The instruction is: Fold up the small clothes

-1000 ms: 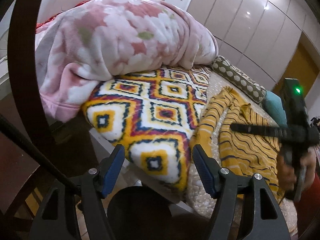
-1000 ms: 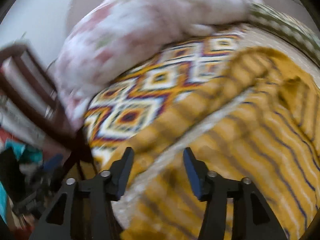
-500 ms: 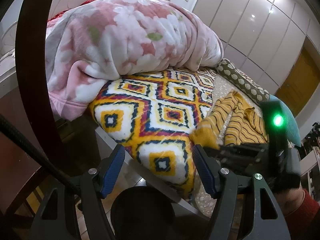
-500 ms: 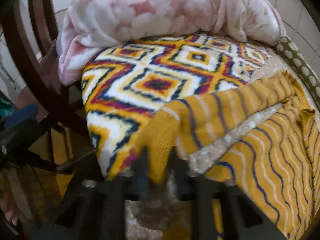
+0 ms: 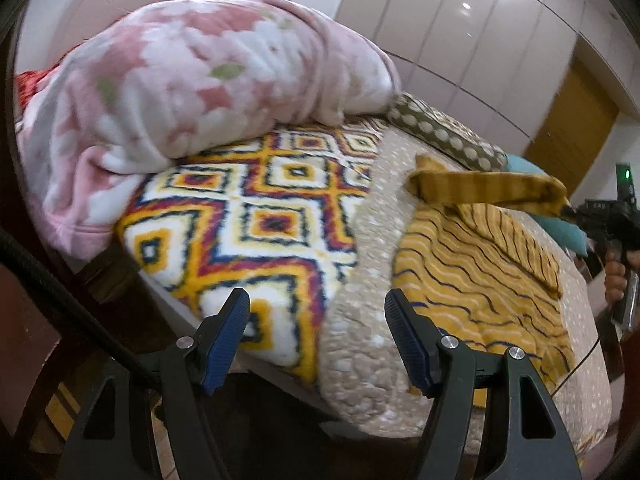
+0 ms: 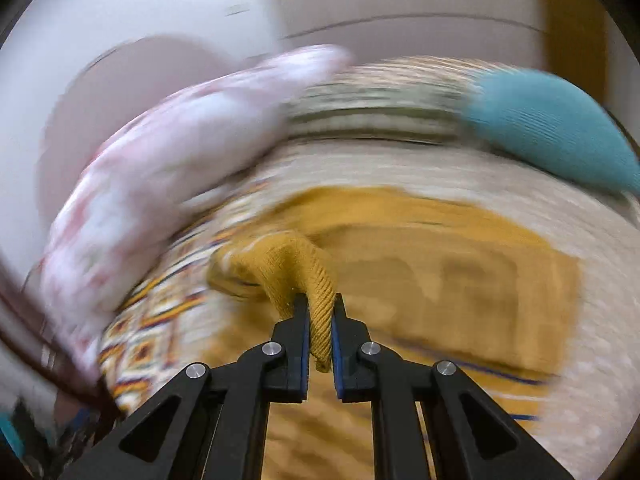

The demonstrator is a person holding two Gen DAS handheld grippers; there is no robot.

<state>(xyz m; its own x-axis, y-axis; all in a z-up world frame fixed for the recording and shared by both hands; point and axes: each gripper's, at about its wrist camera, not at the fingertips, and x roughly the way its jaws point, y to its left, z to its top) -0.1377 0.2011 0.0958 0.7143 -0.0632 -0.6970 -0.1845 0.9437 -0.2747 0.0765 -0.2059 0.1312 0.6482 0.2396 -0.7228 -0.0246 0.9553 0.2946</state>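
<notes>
Seen from the left wrist, the left gripper (image 5: 318, 336) is held with its jaws spread wide and nothing between them, near the front edge of the bed (image 5: 360, 344). A mustard striped garment (image 5: 480, 280) is spread on the beige quilt at the right, and its sleeve (image 5: 484, 192) is lifted and stretched rightward to the right gripper (image 5: 570, 211) at the far right edge. A patterned blanket (image 5: 256, 220) lies to the left, with a pink floral blanket (image 5: 192, 80) heaped behind it.

Seen from the right wrist, heavily blurred, the right gripper (image 6: 320, 326) is clenched on the sleeve cuff (image 6: 316, 280), gripped between the jaws above the garment (image 6: 460, 280). A teal cushion (image 6: 552, 132) is seen at the far right.
</notes>
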